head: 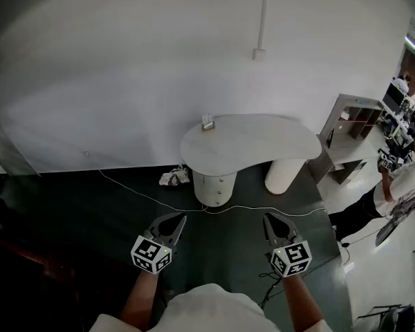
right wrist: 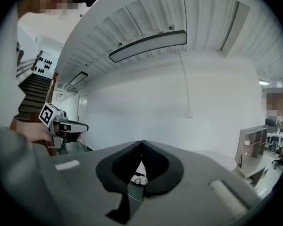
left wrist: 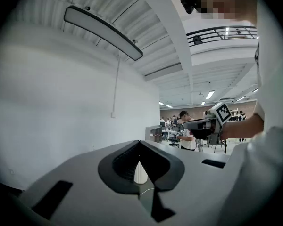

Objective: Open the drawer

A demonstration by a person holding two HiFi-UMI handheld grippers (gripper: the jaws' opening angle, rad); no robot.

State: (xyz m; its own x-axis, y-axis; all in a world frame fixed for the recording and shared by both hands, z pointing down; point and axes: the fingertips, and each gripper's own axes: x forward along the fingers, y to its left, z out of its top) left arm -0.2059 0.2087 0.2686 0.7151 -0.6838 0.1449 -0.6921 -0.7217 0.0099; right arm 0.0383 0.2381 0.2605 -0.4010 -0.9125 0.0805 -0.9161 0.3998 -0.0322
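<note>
Grey shelf unit (head: 351, 126) near white wall (head: 124, 81)

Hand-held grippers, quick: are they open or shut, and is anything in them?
Grey left hand-held gripper: closed, holding nothing.
Grey right hand-held gripper: closed, holding nothing.

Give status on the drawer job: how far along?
Done: nothing; the white cylindrical drawer pedestal under the white curved tabletop looks closed. In hand: left tongs and right tongs are shut, empty, held over the dark floor short of it. Left: approach, grip a drawer front, pull.
</note>
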